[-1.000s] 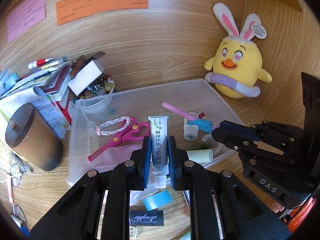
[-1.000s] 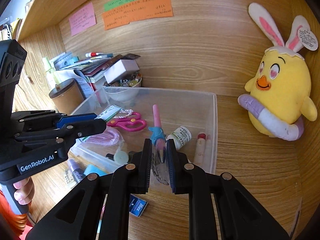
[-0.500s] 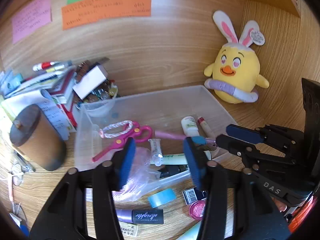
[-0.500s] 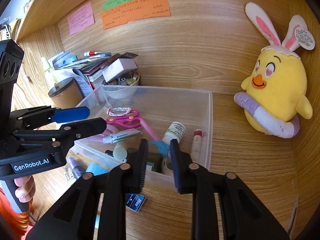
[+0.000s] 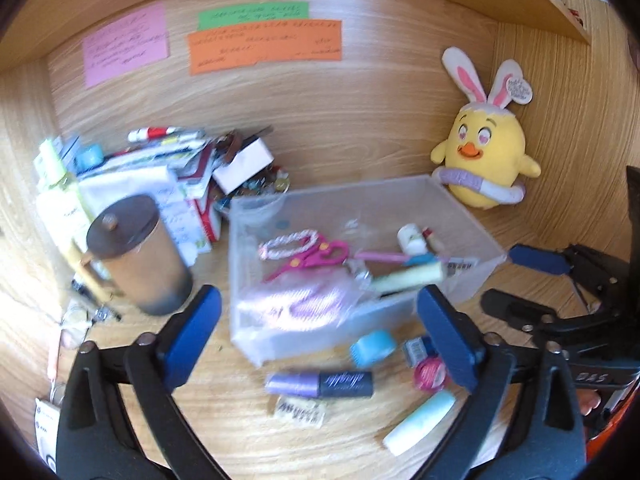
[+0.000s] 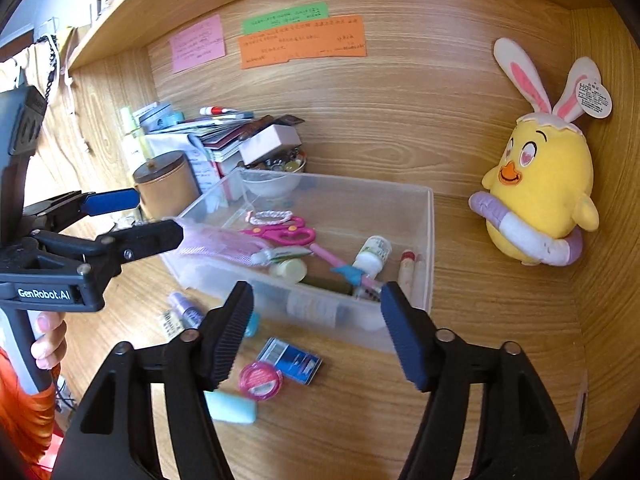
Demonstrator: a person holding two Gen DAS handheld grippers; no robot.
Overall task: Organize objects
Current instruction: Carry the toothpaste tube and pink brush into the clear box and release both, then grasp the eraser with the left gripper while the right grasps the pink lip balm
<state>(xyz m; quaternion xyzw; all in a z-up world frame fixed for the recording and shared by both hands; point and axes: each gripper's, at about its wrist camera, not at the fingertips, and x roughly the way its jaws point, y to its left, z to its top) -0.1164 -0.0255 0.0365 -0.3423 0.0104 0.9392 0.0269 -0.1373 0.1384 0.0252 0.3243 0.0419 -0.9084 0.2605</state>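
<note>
left gripper (image 5: 318, 332): jaws opening, empty; right gripper (image 6: 316, 334): jaws opening, empty; bin (image 6: 430, 240): clear plastic, rectangular; counter (image 6: 360, 420): woodgrain

Pink scissors (image 6: 286, 233), yellow plush chick (image 6: 544, 196), orange note (image 6: 303, 42)

The wooden desk (image 6: 472, 320) carries a clear bin (image 6: 430, 240), plush chick (image 6: 544, 184) and small clutter (mostly cosmetics).
</note>
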